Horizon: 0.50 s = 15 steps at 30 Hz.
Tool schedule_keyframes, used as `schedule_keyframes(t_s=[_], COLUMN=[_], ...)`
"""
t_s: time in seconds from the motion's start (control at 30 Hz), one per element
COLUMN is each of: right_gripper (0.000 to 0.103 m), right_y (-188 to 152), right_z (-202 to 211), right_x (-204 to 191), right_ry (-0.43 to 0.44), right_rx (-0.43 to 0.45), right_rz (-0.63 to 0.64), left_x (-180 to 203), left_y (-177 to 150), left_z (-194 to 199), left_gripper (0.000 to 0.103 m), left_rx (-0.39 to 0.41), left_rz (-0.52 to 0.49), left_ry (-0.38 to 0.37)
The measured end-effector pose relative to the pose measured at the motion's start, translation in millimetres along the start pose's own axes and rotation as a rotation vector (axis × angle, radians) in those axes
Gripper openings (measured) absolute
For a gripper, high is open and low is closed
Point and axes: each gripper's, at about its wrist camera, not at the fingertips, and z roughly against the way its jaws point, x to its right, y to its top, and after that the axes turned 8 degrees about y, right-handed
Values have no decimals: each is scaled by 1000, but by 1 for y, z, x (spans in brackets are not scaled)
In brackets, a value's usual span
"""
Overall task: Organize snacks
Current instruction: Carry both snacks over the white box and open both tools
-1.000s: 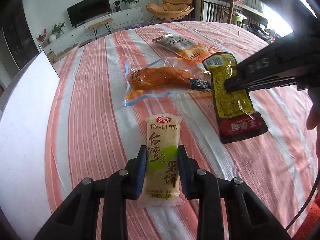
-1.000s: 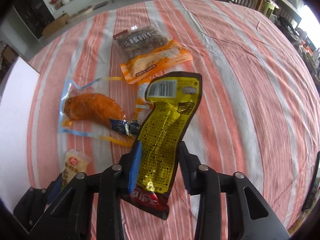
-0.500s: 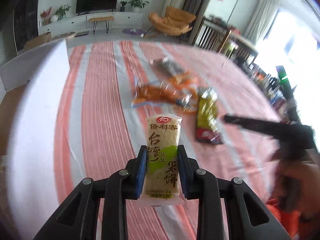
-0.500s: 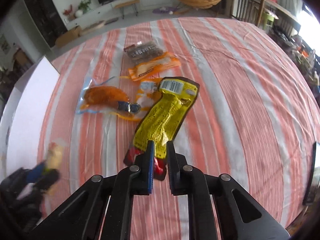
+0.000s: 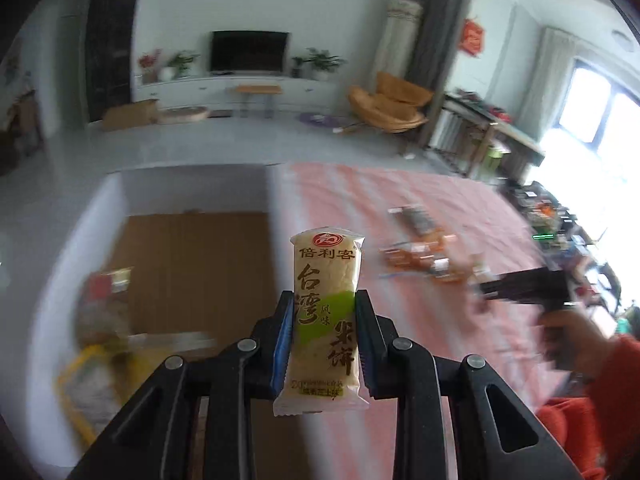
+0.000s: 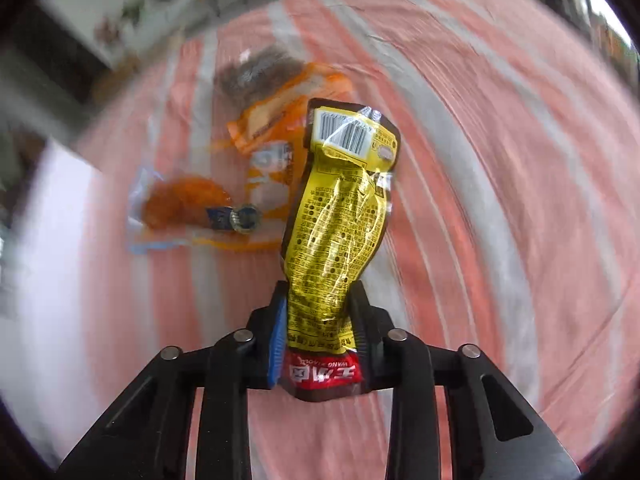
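My left gripper is shut on a cream and green rice cake packet and holds it in the air by the right wall of a white box with a brown floor. My right gripper is shut on a yellow and red snack pouch, lifted above the striped tablecloth. The right gripper also shows blurred in the left wrist view.
An orange vacuum-packed snack, an orange packet and a dark nut packet lie on the cloth. Several blurred packets lie in the box at its left. A living room lies beyond the table.
My left gripper has carried the rice cake packet left, to the box. My right gripper, shut behind the yellow pouch half a second ago, now grips it and has raised it.
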Motion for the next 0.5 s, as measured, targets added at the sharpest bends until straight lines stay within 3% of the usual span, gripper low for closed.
schedule_keyframes(t_s=[0.07, 0.13, 0.2, 0.27, 0.3, 0.33, 0.37, 0.4, 0.43, 0.5], right_gripper=[28, 28, 28, 29, 36, 45, 64, 81, 81, 80], right_y=[-9, -19, -29, -43, -50, -59, -68, -76, -85, -96], right_z=[23, 45, 60, 67, 66, 63, 57, 49, 40, 32], right_x=[4, -19, -67, -139, -175, -213, -247, -276, -304, -335], right_ry=[147, 294, 434, 532, 561, 585, 599, 610, 615, 579], right_rx=[29, 44, 29, -14, -35, -58, -85, -116, -147, -158], right_rz=[-44, -26, 39, 171, 239, 304, 358, 409, 466, 557], left_x=[-32, -55, -82, -98, -107, -113, -122, -127, -131, -132], left_y=[-6, -13, -20, -25, -28, -32, -34, -36, -37, -41], left_z=[-3, -7, -10, -12, -14, -15, -18, -18, -17, -12], left_gripper=[28, 28, 28, 29, 31, 47, 61, 88, 94, 94], left_rx=[-22, -43, -68, -93, -113, -125, -146, -152, -146, -130], left_rz=[15, 35, 75, 99, 117, 128, 143, 150, 154, 142], left_ry=[69, 117, 162, 203, 239, 262, 294, 311, 331, 358])
